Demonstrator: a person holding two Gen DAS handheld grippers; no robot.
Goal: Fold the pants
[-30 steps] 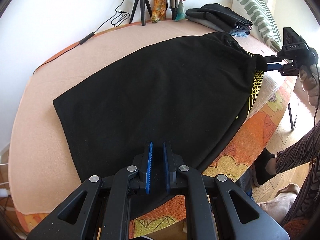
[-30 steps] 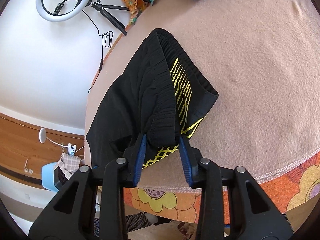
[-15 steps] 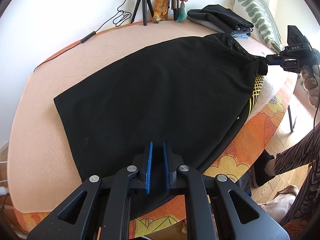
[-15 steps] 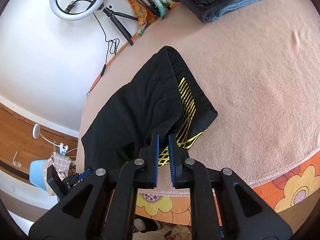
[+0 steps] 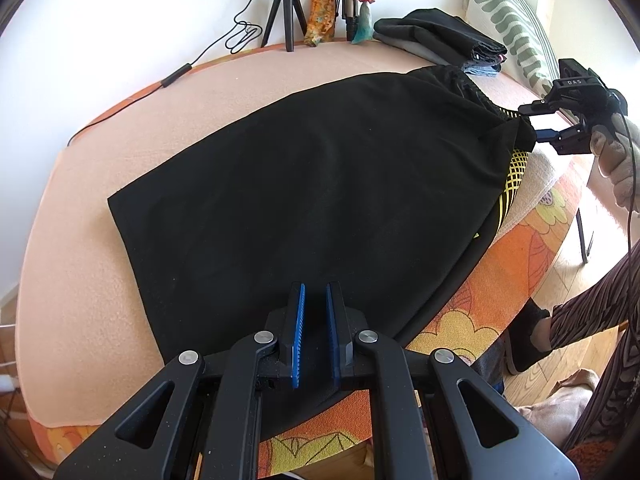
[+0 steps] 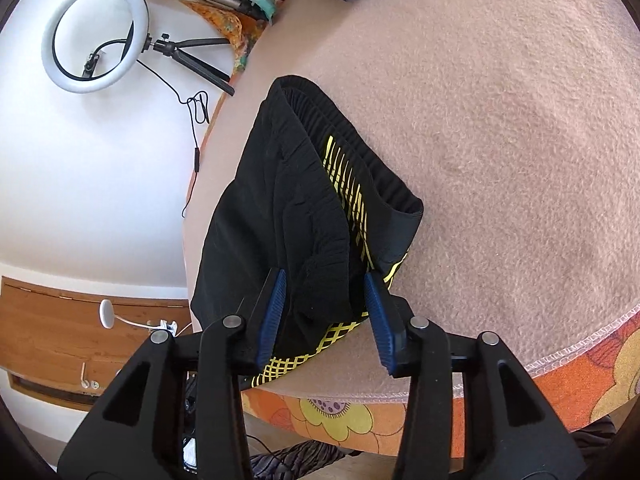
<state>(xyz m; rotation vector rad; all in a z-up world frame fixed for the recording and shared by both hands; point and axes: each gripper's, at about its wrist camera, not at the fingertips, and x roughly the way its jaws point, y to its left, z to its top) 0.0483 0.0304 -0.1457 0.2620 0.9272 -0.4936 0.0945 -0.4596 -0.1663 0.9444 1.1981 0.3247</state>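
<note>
1. Looking down the left gripper [image 5: 314, 332], we see the black pants [image 5: 304, 192] spread flat on the peach blanket [image 5: 80, 280], running from 6 o'clock by the fingers up to 2 o'clock at the waistband.
2. Left gripper jaws are together, clamped on the near hem of the pants; cloth sits pinched between the blue pads [image 5: 298, 336].
3. Right gripper [image 5: 534, 126] shows at 2 o'clock in the left view, at the waistband corner, held by a gloved hand [image 5: 614, 156].
4. In the right wrist view the right gripper [image 6: 326, 314] jaws stand apart and have just been opening. The bunched waistband corner lies between the pads [image 6: 272, 316]; we see it touching the left pad, with a gap to the right one, so no grip.
5. From the right gripper the pants [image 6: 288, 208] stretch toward 11 o'clock, the waistband opening facing 1 o'clock.
6. Pants look: matte black, smooth across the leg area, gathered ribbed elastic waistband, yellow stripe and lattice print showing inside the fold near the waist.
7. Pants lie along the blanket's near edge, just beside the orange floral cover [image 5: 480, 292].
8. A folded clothes stack [image 5: 440, 40] sits at 1 o'clock, well apart from the pants' hem, near the waistband.
9. Tripod [image 5: 286, 8] at 12 o'clock against the wall.
</note>
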